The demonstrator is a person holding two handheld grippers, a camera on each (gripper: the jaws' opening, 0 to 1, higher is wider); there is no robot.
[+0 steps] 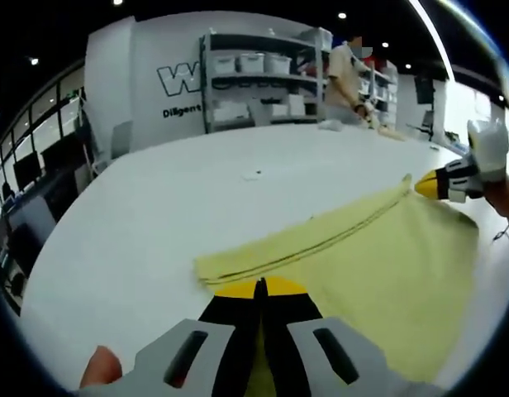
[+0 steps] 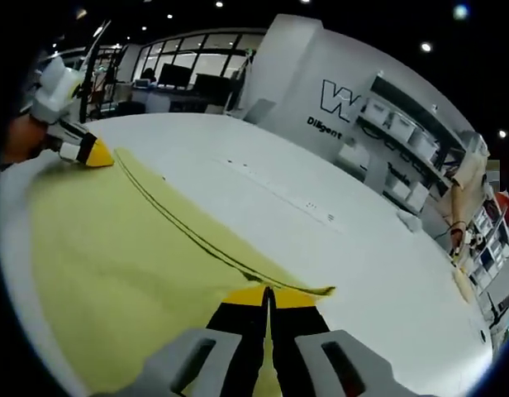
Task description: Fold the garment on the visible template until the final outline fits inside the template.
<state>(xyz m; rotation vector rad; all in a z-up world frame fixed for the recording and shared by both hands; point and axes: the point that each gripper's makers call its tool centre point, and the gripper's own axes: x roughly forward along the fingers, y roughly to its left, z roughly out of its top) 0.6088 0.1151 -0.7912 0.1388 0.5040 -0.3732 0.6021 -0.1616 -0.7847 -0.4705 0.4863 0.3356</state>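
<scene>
A pale yellow garment (image 1: 378, 265) lies flat on the white table (image 1: 155, 215), its dark-stitched hem running along the far edge. In the left gripper view, my left gripper (image 1: 260, 287) is shut on the near end of that hem, yellow tips pressed together. The right gripper (image 1: 428, 185) comes in from the right and pinches the hem's other end. In the right gripper view, the garment (image 2: 114, 265) spreads to the left, my right gripper (image 2: 268, 294) is shut on its hem corner, and the left gripper (image 2: 97, 155) holds the far corner.
The white table (image 2: 337, 248) stretches wide beyond the hem, with a faint marked line (image 2: 279, 194) across it. Shelves with white bins (image 1: 263, 78) stand behind. A person (image 1: 345, 74) works at the far end. The table's edge runs close along the left.
</scene>
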